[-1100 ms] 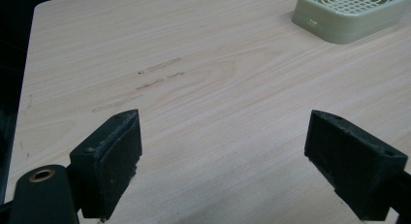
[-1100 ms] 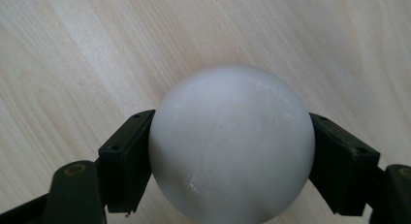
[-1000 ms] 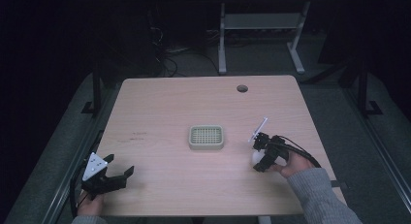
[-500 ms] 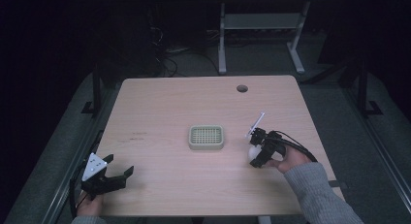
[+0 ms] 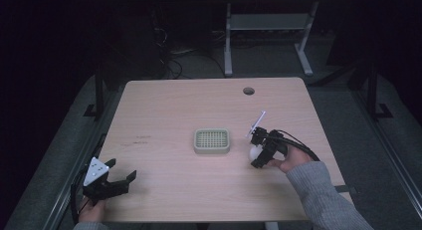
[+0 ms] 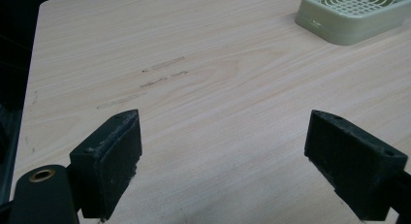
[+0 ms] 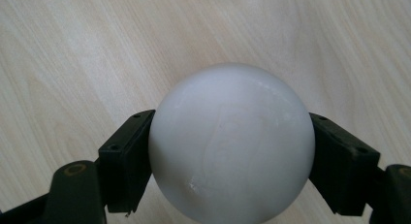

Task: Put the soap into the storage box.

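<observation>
white ball gripped, soap dish next

the right gripper (image 5: 257, 151) has its fingers (image 7: 127, 158) clamped on either side of a smooth white ball (image 7: 231, 145), which in the right gripper view bulges between the pads with bare wood grain behind it. from the high view the ball (image 5: 254, 152) sits low over the tabletop (image 5: 164, 105), just to the right of the pale green slotted dish (image 5: 212, 141) at the middle; whether it is touching the wood or already lifted cannot be told. the left gripper (image 5: 110, 182) rests at the near left corner, well apart from the work, its fingers (image 6: 107, 158) spread wide with nothing between them.

the step in hand looks like the carry after the grasp. the likely next move is a short lift and a shift left to bring the ball over the dish (image 6: 349, 13), then a gentle lowering before opening, since a round thing will roll off the grid if released off-centre or from height.
</observation>
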A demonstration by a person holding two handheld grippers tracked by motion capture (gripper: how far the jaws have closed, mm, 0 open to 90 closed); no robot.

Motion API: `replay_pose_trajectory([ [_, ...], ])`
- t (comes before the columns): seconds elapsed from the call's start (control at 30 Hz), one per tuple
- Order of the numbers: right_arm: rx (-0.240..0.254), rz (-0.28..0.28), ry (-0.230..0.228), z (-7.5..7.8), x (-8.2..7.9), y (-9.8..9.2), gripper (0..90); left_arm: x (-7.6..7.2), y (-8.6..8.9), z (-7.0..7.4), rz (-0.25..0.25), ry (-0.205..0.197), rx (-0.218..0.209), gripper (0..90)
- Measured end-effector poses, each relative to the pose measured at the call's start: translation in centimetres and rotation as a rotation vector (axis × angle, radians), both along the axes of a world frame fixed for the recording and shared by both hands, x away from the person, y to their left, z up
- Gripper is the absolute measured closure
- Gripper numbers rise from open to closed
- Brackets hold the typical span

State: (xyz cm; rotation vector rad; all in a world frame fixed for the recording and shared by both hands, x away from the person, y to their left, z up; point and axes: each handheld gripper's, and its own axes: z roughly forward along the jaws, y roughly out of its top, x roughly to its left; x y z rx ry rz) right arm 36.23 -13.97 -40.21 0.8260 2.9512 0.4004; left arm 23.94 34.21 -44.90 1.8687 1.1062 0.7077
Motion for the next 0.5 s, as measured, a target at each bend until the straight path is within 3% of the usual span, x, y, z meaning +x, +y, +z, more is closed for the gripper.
replay_pose_trajectory([
  [0.5, 0.011, 0.024, -0.007, 0.9, 0.6, 1.3, 23.6, -0.1, 0.0, 0.0, 0.001, 0.002, 0.002, 12.9],
])
